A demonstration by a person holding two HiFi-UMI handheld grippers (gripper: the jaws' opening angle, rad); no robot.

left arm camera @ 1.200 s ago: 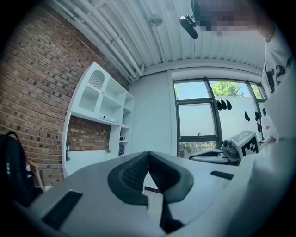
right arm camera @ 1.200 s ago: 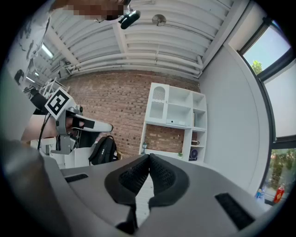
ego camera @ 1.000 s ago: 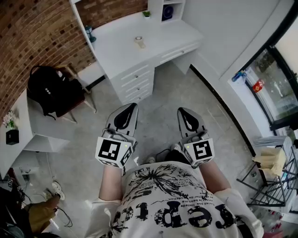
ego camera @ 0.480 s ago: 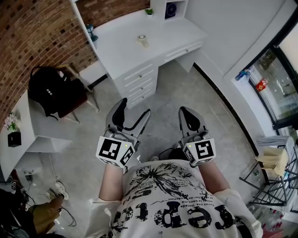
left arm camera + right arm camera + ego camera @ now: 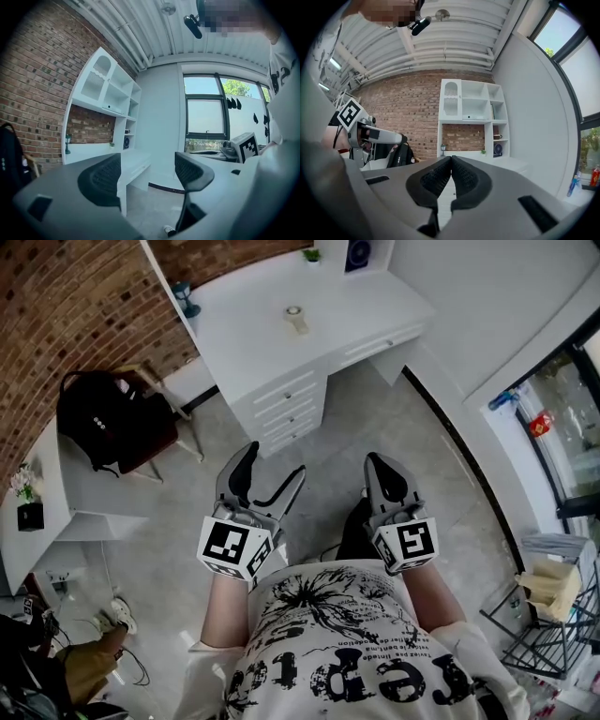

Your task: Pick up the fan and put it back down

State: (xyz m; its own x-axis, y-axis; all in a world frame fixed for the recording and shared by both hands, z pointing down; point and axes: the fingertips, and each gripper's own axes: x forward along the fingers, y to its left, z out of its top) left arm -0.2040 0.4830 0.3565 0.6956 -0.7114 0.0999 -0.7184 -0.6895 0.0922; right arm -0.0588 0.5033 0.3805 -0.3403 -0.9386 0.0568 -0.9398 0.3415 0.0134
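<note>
Slumping on the chair [image 5: 159, 432], far left: black backpack [image 5: 101, 416]
Left gripper [image 5: 275, 461]: spread wide, just been opening, holding nothing, out over bare floor
Desk [image 5: 253, 329]: white, up ahead of both grippers
Fan [image 5: 358, 253]: small and dark, tucked in the shelf cubby at the desk's back right corner, well apart from both grippers
Right gripper [image 5: 377, 461]: pinched fully together, gripping nothing

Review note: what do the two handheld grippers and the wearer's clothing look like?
Both the left gripper and right gripper have curved grey shells lined with textured black pads. Each carries a white cube printed with black square markers. The person wears a white short-sleeved T-shirt with black print.
</note>
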